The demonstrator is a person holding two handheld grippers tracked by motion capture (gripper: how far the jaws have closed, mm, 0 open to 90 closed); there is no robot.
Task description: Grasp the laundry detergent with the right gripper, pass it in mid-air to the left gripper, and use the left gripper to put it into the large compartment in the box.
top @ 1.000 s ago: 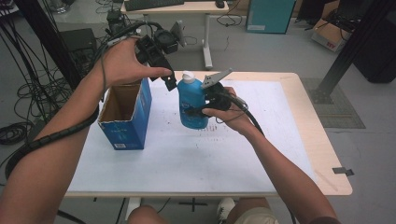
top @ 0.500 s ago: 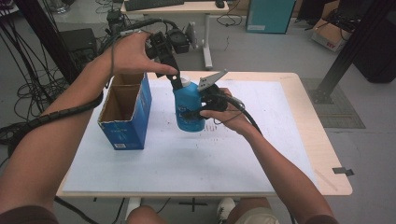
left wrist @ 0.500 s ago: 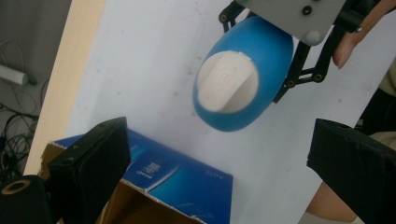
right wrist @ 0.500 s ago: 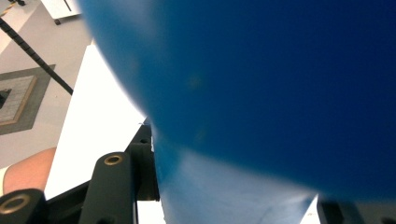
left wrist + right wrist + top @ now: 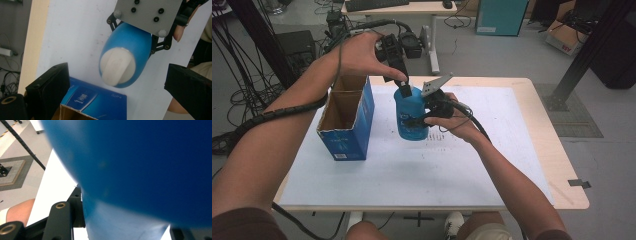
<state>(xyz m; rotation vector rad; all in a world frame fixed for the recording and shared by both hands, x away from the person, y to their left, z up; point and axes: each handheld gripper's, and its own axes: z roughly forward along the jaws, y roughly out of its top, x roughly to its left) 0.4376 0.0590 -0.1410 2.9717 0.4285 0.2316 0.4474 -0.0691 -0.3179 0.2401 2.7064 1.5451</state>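
A blue bottle (image 5: 409, 107) with a white cap (image 5: 117, 66) stands upright on the white-covered table (image 5: 492, 165). My right gripper (image 5: 427, 112) is shut on its body from the right; in the right gripper view the bottle (image 5: 140, 165) sits pressed between the jaws of that gripper (image 5: 120, 230). My left gripper (image 5: 403, 89) hangs just over the bottle's top, pointing down. In the left gripper view that gripper (image 5: 117, 87) is open, its jaws wide apart on either side of the cap below. The right gripper's grey plate (image 5: 147, 12) sits over the bottle's far side.
An open blue cardboard box (image 5: 347, 117) stands upright just left of the bottle, its top flaps up; its edge (image 5: 95, 102) lies under the left gripper. Desks, cables and boxes lie on the floor beyond the table's far edge.
My left gripper has moved right from above the box and come down over the bottle's cap. The right gripper still holds the bottle, which has barely shifted.
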